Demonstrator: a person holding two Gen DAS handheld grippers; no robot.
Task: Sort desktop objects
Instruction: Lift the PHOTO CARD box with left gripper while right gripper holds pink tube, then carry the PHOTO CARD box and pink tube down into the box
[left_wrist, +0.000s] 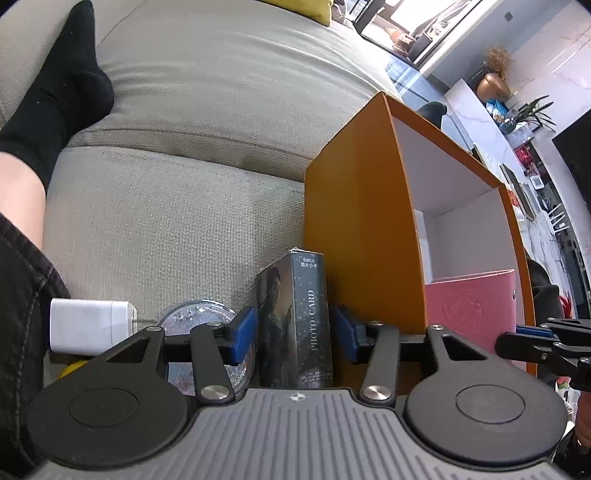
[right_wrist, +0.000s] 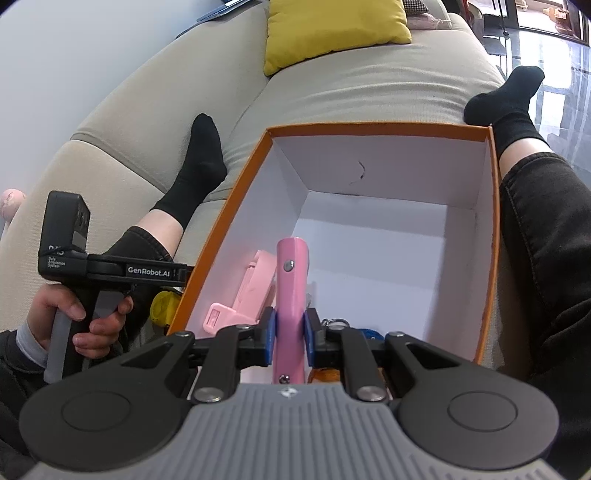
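An orange box (left_wrist: 354, 206) with a white inside stands on the sofa; it also shows in the right wrist view (right_wrist: 229, 206). My left gripper (left_wrist: 293, 332) is open around a dark photo card box (left_wrist: 295, 321) that stands upright beside the orange box; its pads are a little apart from it. My right gripper (right_wrist: 290, 332) is shut on a pink case (right_wrist: 291, 288) and holds it over the orange box. The pink case (left_wrist: 472, 314) also shows inside the box in the left wrist view. A pink flat item (right_wrist: 251, 288) and keys (right_wrist: 336, 325) lie in the box.
A white charger (left_wrist: 88, 325), a clear round lid (left_wrist: 199, 317) and a yellow item (right_wrist: 162, 306) lie left of the orange box. The person's legs in black socks (right_wrist: 199, 166) lie on both sides. A yellow cushion (right_wrist: 332, 29) sits at the sofa's back.
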